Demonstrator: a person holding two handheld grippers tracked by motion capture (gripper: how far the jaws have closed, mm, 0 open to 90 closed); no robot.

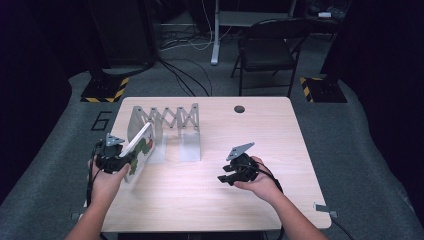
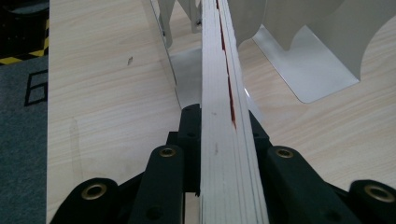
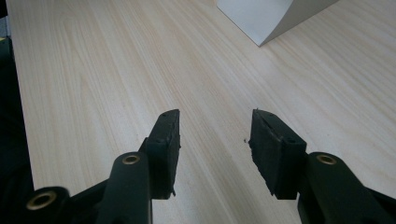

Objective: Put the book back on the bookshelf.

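A thin white book with a green and red picture on its cover stands on edge, tilted, at the left end of a grey metal accordion rack. My left gripper is shut on its near edge. In the left gripper view the book runs edge-on between the two black jaws of the left gripper, pointing into a gap between rack dividers. My right gripper hovers over bare table at centre right. In its own view the right gripper stands open with nothing between the pads.
The light wooden table has a dark round hole near its far edge. A rack foot plate lies ahead of the right gripper. A black folding chair stands beyond the table, with cables on the floor.
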